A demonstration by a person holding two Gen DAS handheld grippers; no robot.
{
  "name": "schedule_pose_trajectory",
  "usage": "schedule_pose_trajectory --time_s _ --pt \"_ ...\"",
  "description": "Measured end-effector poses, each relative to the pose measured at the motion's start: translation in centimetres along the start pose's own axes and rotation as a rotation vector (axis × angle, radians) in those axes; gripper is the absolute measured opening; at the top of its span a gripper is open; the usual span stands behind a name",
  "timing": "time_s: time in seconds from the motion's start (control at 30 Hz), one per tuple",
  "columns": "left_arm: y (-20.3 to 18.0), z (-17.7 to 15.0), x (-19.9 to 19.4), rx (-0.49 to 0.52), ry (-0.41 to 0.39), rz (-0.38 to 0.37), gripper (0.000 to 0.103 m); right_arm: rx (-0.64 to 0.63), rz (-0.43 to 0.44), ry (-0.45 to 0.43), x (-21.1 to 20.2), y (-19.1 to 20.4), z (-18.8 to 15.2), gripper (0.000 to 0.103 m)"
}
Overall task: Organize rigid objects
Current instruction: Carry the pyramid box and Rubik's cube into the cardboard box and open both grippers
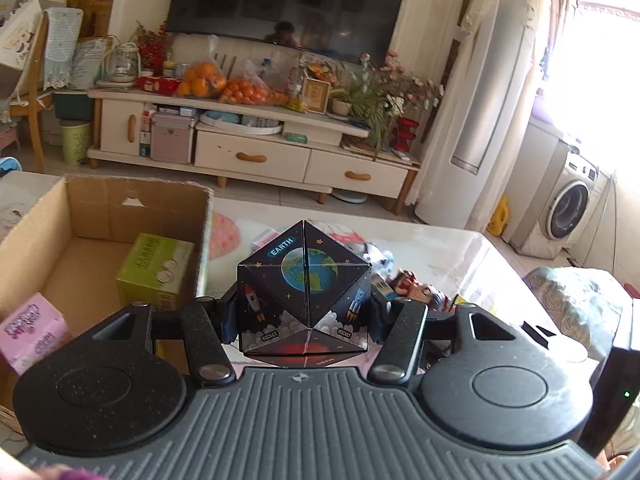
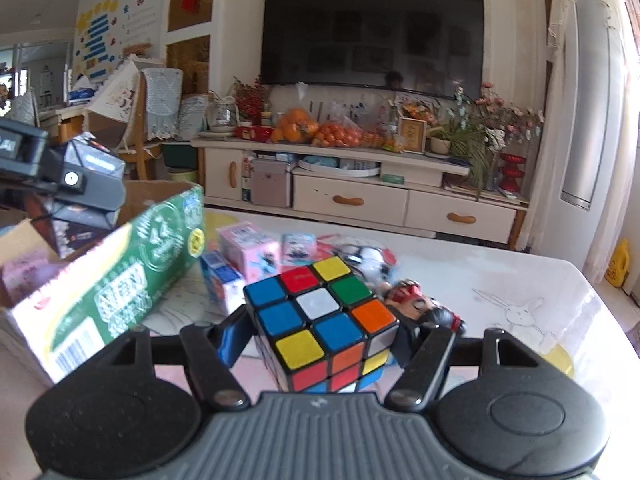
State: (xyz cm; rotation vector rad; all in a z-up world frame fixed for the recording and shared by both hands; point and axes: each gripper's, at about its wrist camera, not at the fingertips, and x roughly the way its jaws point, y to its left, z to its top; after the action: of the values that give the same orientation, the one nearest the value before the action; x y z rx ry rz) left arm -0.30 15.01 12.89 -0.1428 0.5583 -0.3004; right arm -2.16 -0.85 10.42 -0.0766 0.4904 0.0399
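While the space-print cube sat clenched in the left gripper just right of the cardboard box, the right gripper grasped the Rubik's cube above the bench. Lowering each squarely into the box's bare floor, clear of the green carton, seemed wisest.

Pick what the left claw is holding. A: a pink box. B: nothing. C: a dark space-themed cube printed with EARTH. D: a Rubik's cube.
C: the left claw is shut on the space-themed cube, whose top face reads EARTH above a globe.
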Motion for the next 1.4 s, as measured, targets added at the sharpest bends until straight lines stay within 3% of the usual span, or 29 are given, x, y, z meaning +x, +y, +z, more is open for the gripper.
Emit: schedule_pose_trajectory --time_s 0.3,0.67,0.8,1.1,1.4 --pt "5.3 1.9 -1.2 -0.106 -0.043 0.111 0.071 -0.051 0.119 -0.073 -0.8 5.6 4.0 0.069" --pt "9.4 3.6 -0.3 -0.242 -0.052 0.241 0.071 -0.151 0.251 -0.118 1.6 12.0 8.5 0.069" --pt "9.9 4.7 1.1 -0.253 -0.048 0.275 0.071 -0.198 0.279 -0.105 3.1 14.0 9.1 0.069" --pt "10.5 4.0 0.5 -0.278 -0.027 0.328 0.071 -0.297 0.362 0.001 6.3 18.0 10.0 0.069" --pt "10.1 3.7 0.5 -0.286 0.001 0.360 0.071 -0.354 0.369 0.074 8.1 20.9 8.4 0.069"
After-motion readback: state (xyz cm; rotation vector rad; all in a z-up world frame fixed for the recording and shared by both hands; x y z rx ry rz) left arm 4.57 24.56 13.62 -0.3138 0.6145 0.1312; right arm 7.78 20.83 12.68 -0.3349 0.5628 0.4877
